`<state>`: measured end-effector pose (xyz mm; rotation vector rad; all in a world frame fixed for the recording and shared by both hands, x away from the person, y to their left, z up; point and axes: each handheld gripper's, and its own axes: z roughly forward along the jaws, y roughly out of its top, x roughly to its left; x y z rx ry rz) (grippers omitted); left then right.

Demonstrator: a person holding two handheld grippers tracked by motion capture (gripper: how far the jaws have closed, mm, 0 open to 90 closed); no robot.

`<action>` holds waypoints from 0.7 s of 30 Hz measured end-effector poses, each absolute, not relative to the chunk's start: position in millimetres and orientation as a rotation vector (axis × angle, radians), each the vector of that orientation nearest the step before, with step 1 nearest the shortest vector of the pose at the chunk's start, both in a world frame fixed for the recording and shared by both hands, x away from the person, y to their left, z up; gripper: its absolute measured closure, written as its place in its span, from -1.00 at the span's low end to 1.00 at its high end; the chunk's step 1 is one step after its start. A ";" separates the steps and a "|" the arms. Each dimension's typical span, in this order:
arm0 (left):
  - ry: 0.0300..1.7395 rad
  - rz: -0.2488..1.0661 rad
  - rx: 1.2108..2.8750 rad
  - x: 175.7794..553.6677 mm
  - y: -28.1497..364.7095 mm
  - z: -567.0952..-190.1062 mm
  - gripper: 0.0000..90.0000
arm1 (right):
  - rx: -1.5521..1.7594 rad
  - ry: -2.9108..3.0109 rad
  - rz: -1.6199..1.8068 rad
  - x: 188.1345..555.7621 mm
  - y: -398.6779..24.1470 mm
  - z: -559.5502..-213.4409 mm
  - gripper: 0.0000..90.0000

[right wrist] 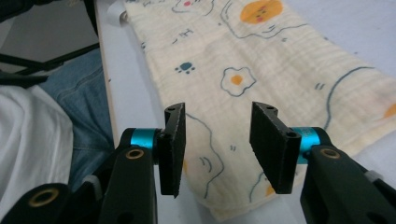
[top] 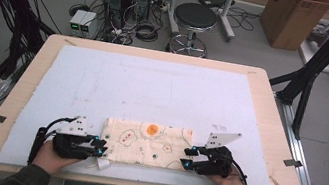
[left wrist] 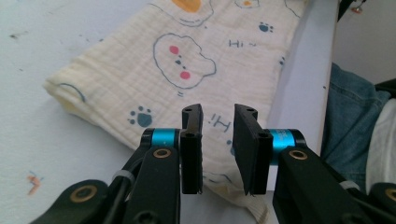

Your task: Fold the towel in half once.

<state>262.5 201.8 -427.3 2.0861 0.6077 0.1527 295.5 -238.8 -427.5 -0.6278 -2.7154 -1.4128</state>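
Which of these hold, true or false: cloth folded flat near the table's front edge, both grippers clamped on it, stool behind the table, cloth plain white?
1. The folded cloth lies flat near the front edge of the table. True.
2. The left gripper and right gripper are clamped on the cloth. False: both sets of jaws stand apart, with the cloth lying beneath the gap.
3. A black stool stands on the floor beyond the table. True.
4. The cloth is plain white. False: it is cream with printed bears, paw prints and fried eggs.
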 end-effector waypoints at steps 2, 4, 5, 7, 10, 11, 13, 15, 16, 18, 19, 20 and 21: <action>0.612 0.143 2.073 263.4 201.7 -426.8 0.57 | -0.643 -2.711 -1.426 296.7 -240.2 -427.0 0.20; 0.603 0.145 2.077 263.9 200.4 -426.7 0.56 | -0.657 -2.705 -1.440 298.2 -241.2 -426.9 0.17; 0.608 0.149 2.077 263.7 199.3 -426.7 0.54 | -0.667 -2.705 -1.443 298.6 -241.6 -426.6 0.16; 0.608 0.153 2.083 264.3 198.0 -426.4 0.51 | -0.690 -2.706 -1.439 299.7 -241.1 -426.6 0.06; 0.618 0.169 2.071 264.9 198.5 -425.7 0.45 | -0.726 -2.661 -1.448 301.2 -239.1 -425.0 -0.07; 0.623 0.175 2.064 264.9 199.0 -425.4 0.44 | -0.727 -2.655 -1.457 301.2 -238.4 -424.1 -0.07; 0.625 0.182 2.053 265.2 200.2 -424.4 0.43 | -0.723 -2.678 -1.471 301.1 -237.3 -422.3 -0.13; 0.635 0.185 2.036 265.7 200.8 -423.9 0.41 | -0.748 -2.682 -1.475 301.9 -236.7 -421.3 -0.21; 0.639 0.188 2.029 266.1 200.9 -423.8 0.41 | -0.759 -2.691 -1.472 302.2 -236.4 -421.0 -0.27; 0.658 0.193 2.015 268.8 202.4 -423.8 0.38 | -0.777 -2.705 -1.481 303.0 -235.8 -420.7 -0.35; 0.664 0.193 2.007 270.2 203.2 -423.8 0.38 | -0.787 -2.699 -1.483 303.0 -235.8 -420.1 -0.38; 0.673 0.200 1.997 271.3 203.9 -423.5 0.37 | -0.792 -2.701 -1.493 303.4 -236.3 -419.0 -0.41; 0.678 0.202 1.992 271.8 204.3 -423.0 0.36 | -0.796 -2.715 -1.505 304.6 -236.7 -417.2 -0.45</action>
